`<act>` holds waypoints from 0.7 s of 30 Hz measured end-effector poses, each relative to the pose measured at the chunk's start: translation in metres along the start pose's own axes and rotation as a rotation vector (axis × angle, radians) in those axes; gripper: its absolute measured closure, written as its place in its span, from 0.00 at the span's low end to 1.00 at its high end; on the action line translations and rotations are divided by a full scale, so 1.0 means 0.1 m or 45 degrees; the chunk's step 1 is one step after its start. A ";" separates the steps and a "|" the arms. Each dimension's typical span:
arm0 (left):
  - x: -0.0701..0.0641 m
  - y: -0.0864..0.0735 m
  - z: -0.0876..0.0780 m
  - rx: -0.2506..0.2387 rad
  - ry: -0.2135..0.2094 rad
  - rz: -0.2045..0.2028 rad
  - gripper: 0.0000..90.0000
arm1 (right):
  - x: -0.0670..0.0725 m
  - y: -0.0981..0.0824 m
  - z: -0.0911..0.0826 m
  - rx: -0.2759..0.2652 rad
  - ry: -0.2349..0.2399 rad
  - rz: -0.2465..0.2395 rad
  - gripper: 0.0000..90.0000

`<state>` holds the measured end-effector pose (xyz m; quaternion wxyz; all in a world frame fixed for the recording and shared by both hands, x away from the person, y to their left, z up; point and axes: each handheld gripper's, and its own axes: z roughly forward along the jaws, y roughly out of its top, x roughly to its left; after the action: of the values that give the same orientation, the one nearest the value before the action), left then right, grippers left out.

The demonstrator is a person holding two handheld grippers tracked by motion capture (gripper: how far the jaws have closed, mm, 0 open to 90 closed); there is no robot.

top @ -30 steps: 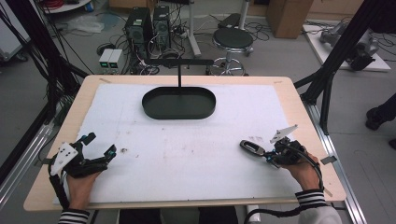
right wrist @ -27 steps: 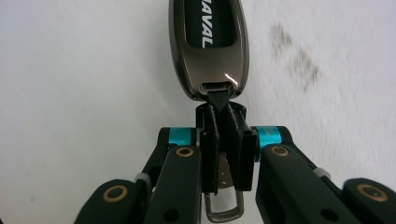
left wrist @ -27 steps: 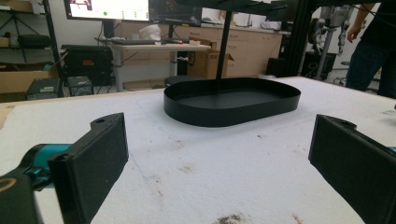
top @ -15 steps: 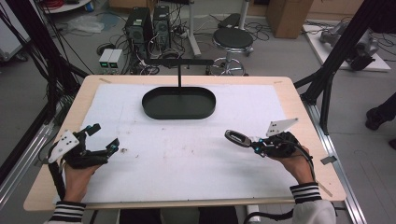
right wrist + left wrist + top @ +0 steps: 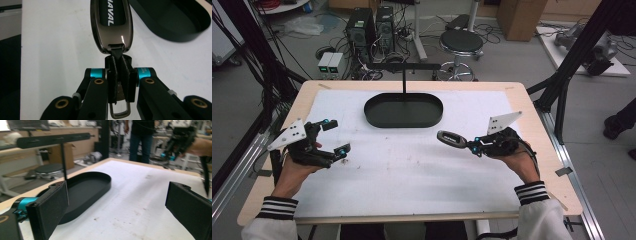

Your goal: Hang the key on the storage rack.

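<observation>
Key fob in dark metal hangs in front of our right gripper, in the upper middle of the right gripper view. Its short black strap is pinched between the two jaws, which are pressed together on it, and a metal ring shows below the jaws at the bottom of that frame. In the high view we see this gripper at the right centre, held above the white table cover and pointing to the left, with the fob sticking out level from its tip. Our left gripper is at the left centre of the high view, its jaws spread wide with nothing between them. Farther away, at the upper middle, stands the black oval tray with a thin T-shaped stand rising from it.
</observation>
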<state>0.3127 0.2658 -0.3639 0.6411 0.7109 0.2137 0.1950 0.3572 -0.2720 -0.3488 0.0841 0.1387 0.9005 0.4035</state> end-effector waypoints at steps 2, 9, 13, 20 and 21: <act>0.00 0.03 0.03 0.014 -0.011 0.012 0.06 | -0.02 0.08 0.03 -0.008 0.018 -0.022 0.94; 0.03 0.21 0.23 0.097 -0.077 0.041 0.06 | -0.04 0.34 0.12 0.004 0.066 -0.080 0.94; 0.03 0.29 0.35 0.143 -0.122 0.057 0.06 | -0.05 0.52 0.18 0.000 0.097 -0.133 0.94; -0.02 0.38 0.50 0.202 -0.212 0.084 0.06 | -0.03 0.70 0.25 0.022 0.121 -0.181 0.94; -0.04 0.42 0.54 0.209 -0.241 0.093 0.06 | -0.02 0.72 0.26 0.021 0.126 -0.187 0.94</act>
<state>0.3415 0.2154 -0.3278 0.5903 0.7836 0.1416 0.1321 0.3793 -0.2087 -0.3120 0.0678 0.0527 0.9147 0.3950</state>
